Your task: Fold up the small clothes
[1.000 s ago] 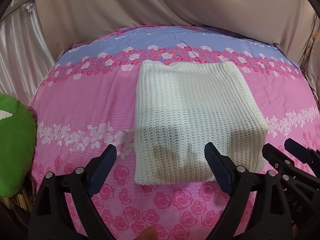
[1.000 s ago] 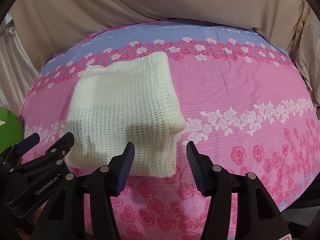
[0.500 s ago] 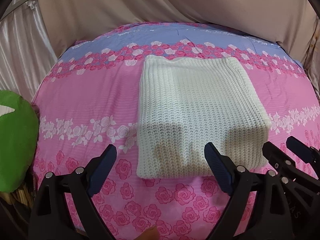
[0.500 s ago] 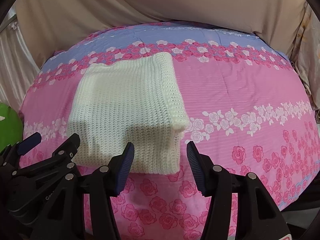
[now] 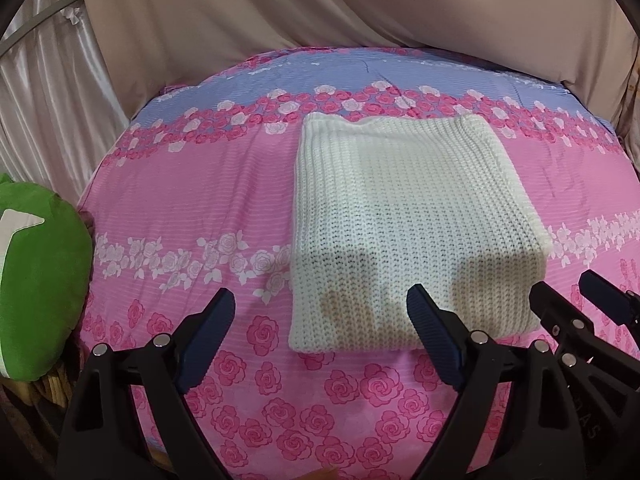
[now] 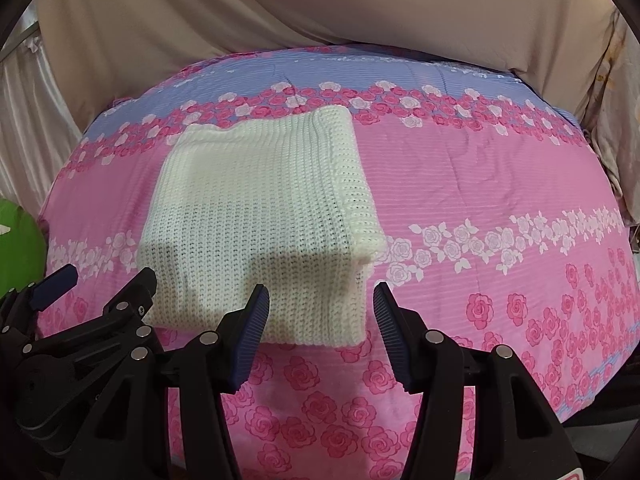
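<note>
A cream knitted garment [image 5: 404,220], folded into a thick rectangle, lies flat on the pink rose-print bed sheet [image 5: 192,200]. My left gripper [image 5: 320,296] hovers open over its near left corner, and nothing is between the blue pads. In the right wrist view the same garment [image 6: 256,216] lies ahead and to the left. My right gripper [image 6: 321,291] stands open above its near right corner and holds nothing. Each gripper appears at the edge of the other's view: the right gripper [image 5: 566,286] and the left gripper [image 6: 108,276].
A green cushion [image 5: 36,288] sits at the bed's left edge. Beige fabric [image 5: 320,8] drapes behind the bed and pale curtains [image 5: 48,92] hang at the left. Bare pink sheet [image 6: 500,208] stretches to the right of the garment.
</note>
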`<act>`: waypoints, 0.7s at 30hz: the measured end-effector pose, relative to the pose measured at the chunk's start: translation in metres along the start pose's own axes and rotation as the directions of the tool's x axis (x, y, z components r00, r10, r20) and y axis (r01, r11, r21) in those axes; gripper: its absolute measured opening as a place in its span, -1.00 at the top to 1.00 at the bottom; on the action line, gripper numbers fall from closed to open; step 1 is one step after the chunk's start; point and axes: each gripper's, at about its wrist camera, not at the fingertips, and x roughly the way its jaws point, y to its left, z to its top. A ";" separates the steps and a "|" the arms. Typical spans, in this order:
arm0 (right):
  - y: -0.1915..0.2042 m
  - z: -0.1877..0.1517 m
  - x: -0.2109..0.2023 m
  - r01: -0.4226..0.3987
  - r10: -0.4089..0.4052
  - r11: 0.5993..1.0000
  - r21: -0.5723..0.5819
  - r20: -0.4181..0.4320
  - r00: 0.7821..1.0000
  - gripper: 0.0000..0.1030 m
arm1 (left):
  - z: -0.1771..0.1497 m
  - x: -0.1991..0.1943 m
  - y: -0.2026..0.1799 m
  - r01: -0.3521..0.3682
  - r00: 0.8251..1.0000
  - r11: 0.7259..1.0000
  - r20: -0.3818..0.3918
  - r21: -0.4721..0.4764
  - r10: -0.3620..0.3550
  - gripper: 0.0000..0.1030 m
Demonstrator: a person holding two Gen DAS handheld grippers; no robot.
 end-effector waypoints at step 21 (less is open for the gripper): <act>0.002 0.000 0.001 0.015 -0.015 1.000 -0.028 -0.006 1.000 0.06 | -0.001 0.002 -0.006 -0.004 1.000 1.000 -0.017 0.019 0.004 -0.49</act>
